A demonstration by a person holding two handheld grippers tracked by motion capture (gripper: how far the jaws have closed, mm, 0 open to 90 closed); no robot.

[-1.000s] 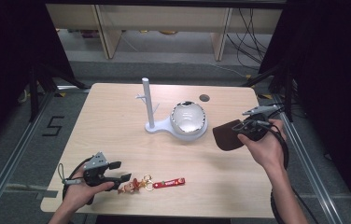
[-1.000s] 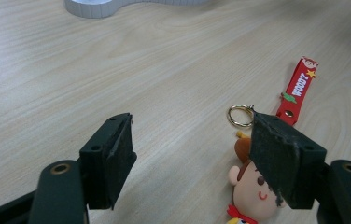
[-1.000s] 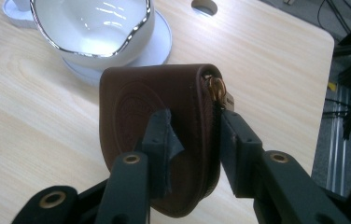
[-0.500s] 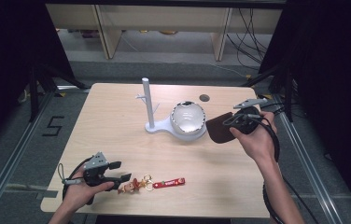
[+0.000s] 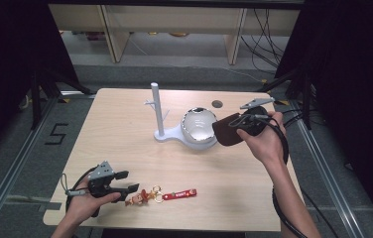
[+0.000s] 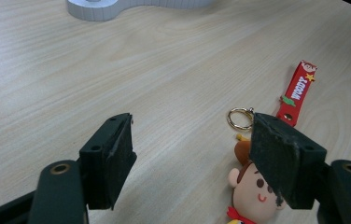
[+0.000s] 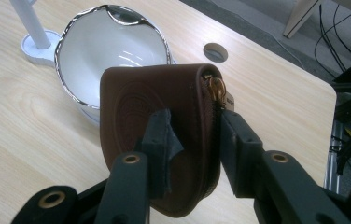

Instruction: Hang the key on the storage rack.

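Pouch (image 7: 164,135) sits clamped in right tongs (image 7: 192,140) beside bowl (image 7: 113,56); next, lowering it inside. Left tongs (image 6: 201,158) gape wide.

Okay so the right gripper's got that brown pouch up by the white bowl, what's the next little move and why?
Probably carry it a little farther over the bowl and lower it in. The right gripper is shut on the brown pouch, held off the table beside the bowl's rim, and the bowl looks empty.

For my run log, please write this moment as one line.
left gripper: open, beside keychain | right gripper: shut on brown pouch, near white bowl | table: white stand
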